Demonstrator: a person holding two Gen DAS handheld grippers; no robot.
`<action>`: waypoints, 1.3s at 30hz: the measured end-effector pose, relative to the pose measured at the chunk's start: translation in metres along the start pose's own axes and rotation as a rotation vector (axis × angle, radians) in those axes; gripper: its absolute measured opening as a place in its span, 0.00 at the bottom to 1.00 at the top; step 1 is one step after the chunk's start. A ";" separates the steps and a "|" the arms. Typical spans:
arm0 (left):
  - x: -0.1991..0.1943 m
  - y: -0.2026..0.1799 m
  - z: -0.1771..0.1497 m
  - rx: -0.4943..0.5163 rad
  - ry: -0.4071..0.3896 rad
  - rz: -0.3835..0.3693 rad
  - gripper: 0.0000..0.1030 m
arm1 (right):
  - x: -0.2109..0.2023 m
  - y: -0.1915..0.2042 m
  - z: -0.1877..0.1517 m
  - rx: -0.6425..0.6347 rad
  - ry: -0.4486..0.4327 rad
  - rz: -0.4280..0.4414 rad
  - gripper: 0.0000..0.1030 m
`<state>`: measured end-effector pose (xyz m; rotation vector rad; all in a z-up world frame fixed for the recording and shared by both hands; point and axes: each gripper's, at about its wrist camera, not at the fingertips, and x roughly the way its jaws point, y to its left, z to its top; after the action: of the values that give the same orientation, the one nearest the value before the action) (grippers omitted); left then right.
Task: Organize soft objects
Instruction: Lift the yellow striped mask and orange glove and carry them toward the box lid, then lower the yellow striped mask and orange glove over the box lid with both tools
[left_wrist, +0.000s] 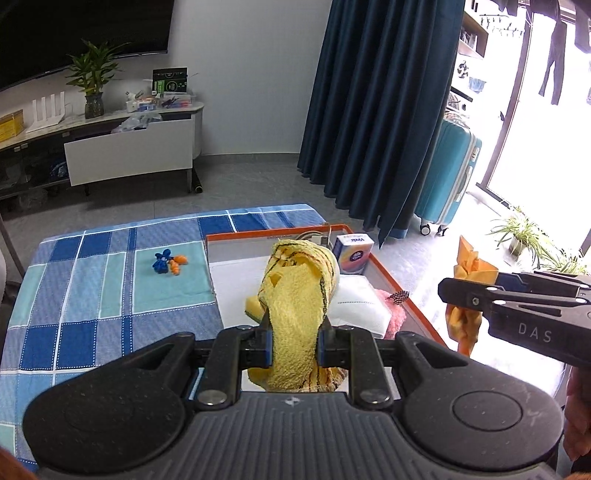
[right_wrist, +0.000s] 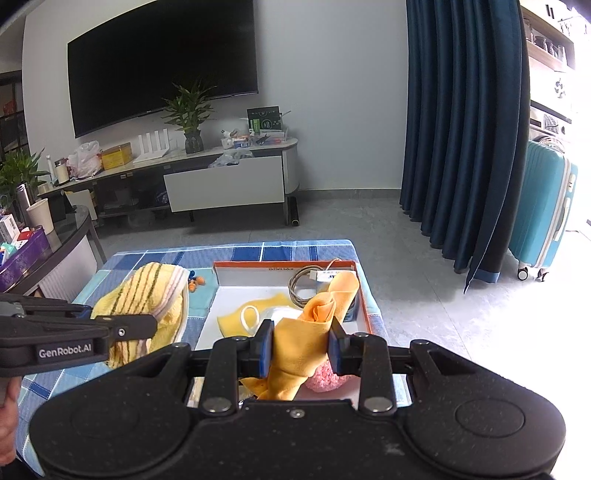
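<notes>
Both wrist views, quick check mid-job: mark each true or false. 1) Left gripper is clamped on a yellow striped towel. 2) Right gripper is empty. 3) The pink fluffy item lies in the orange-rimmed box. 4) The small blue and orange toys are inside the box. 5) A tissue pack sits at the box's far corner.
1) True: the left gripper pinches the yellow striped towel.
2) False: the right gripper holds an orange cloth.
3) True: the pink fluffy item lies in the orange-rimmed box.
4) False: the small blue and orange toys lie outside it on the checked cloth.
5) True: tissue pack.
</notes>
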<state>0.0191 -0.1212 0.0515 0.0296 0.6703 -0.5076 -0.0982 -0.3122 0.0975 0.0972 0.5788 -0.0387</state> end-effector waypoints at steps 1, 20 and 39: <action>0.001 0.000 0.000 0.000 -0.001 -0.002 0.22 | 0.001 0.000 0.001 0.001 -0.001 0.001 0.36; 0.016 -0.014 -0.001 -0.009 0.032 -0.017 0.22 | 0.010 -0.008 0.001 0.003 0.018 0.012 0.36; 0.025 -0.016 0.008 -0.005 0.049 -0.021 0.22 | 0.022 -0.009 0.012 0.001 0.038 0.020 0.36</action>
<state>0.0331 -0.1476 0.0447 0.0303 0.7209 -0.5262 -0.0737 -0.3224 0.0943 0.1051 0.6158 -0.0174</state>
